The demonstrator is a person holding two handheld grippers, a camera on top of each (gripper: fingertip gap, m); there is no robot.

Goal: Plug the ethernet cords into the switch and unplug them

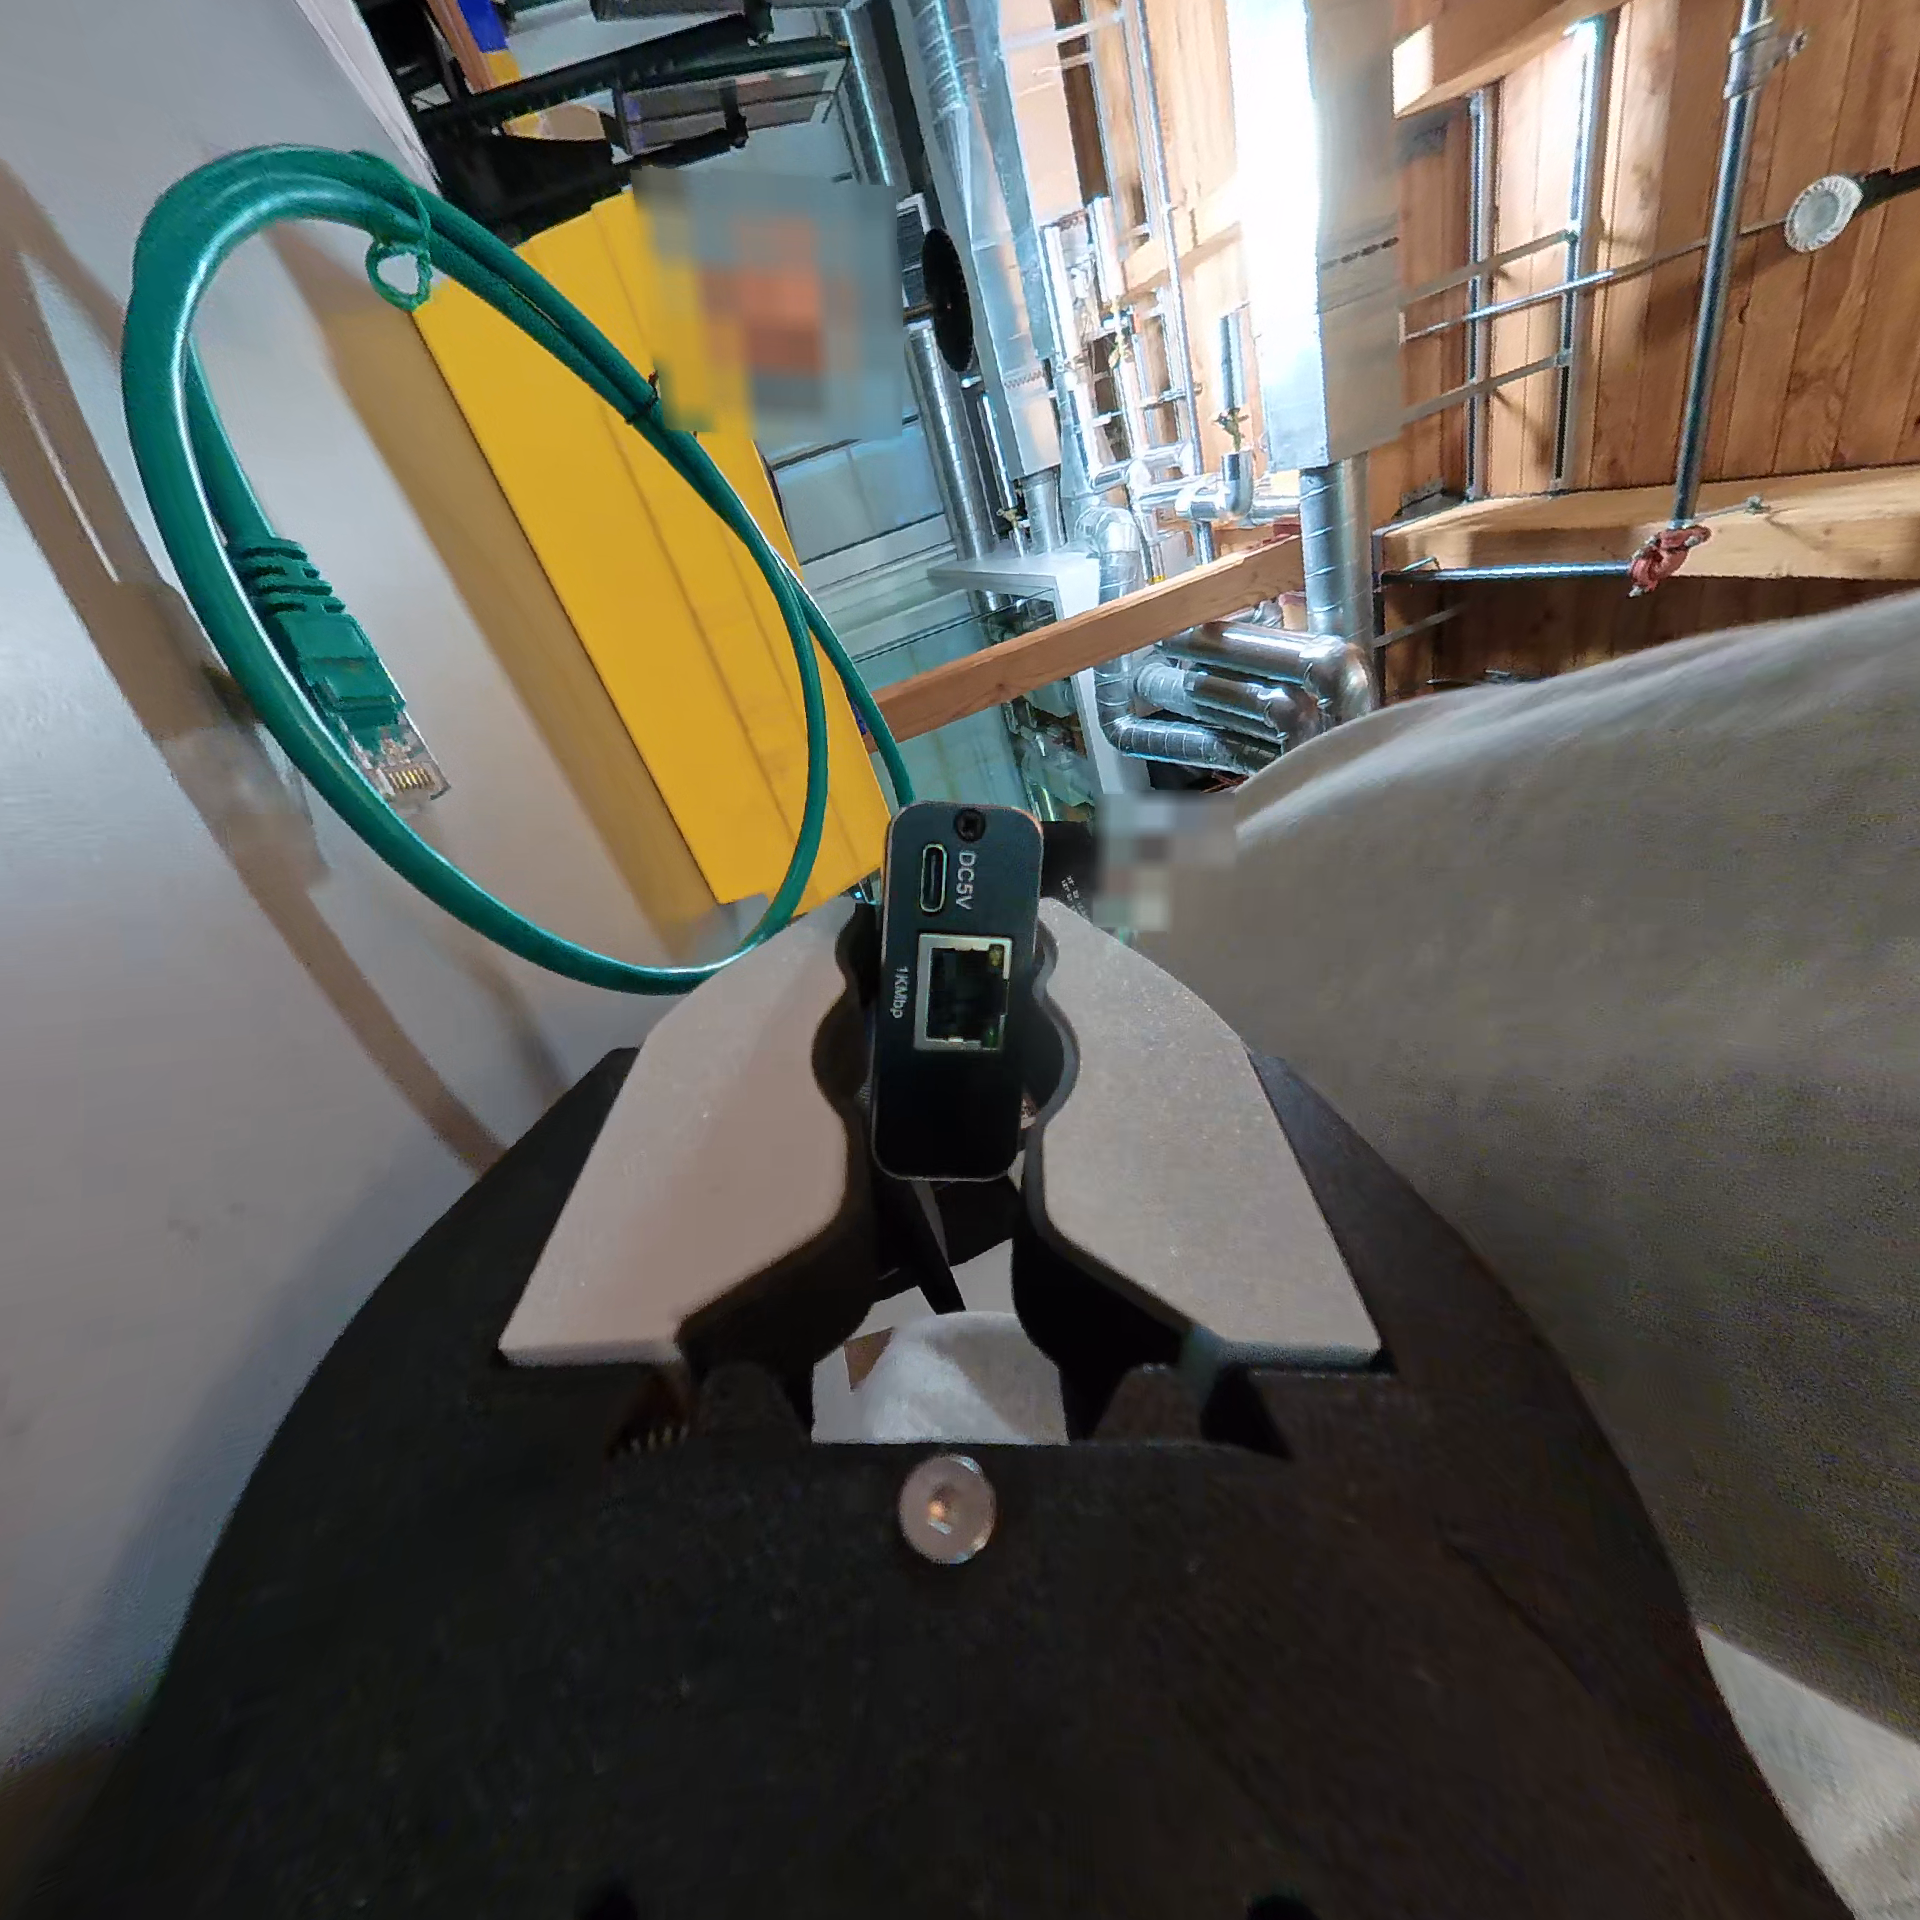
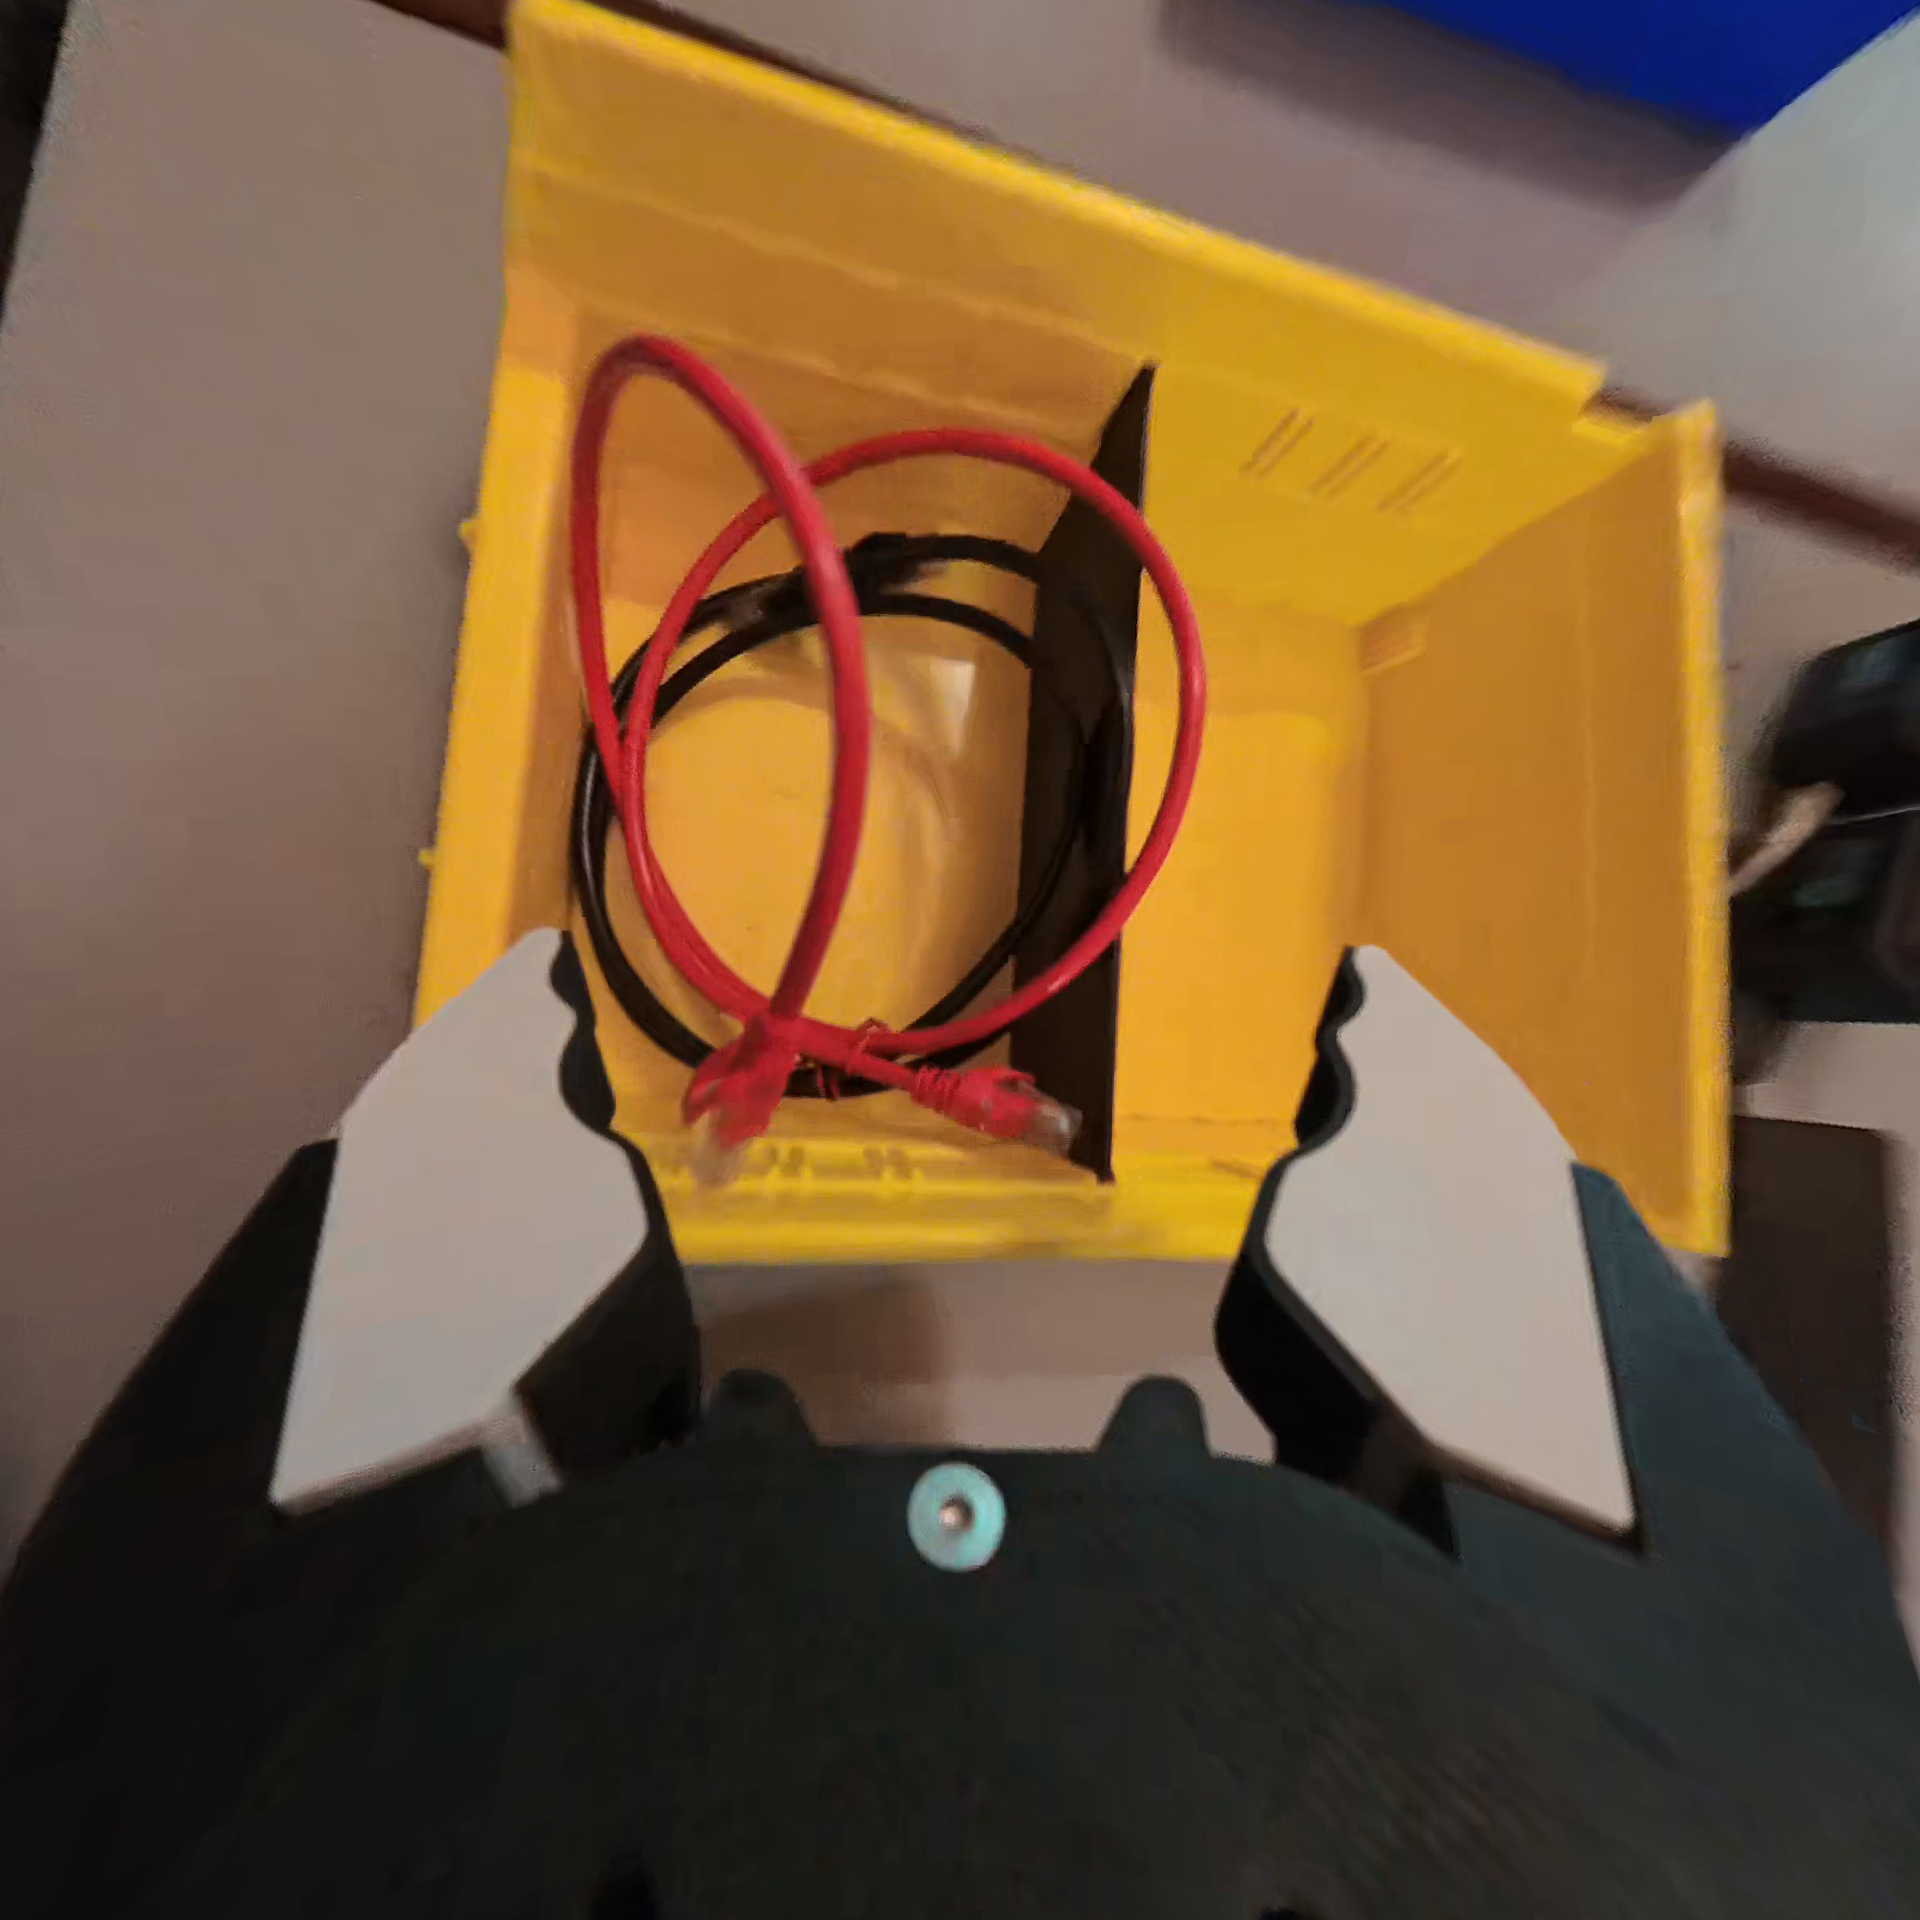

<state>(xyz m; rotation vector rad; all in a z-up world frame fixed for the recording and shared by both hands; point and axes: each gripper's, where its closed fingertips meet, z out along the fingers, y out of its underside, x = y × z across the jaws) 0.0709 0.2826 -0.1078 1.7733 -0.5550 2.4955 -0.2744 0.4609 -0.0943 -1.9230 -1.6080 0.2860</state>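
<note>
The left gripper (image 1: 956,1029) has its fingers pinching the black switch (image 1: 956,987), with a green ethernet cord (image 1: 312,644) looping to its left. The right gripper (image 2: 956,1049), fingers spread, hangs over a yellow bin (image 2: 1299,436) on the bench (image 2: 208,520); its left compartment holds a red cord (image 2: 831,727) and a black cord (image 2: 613,748).
</note>
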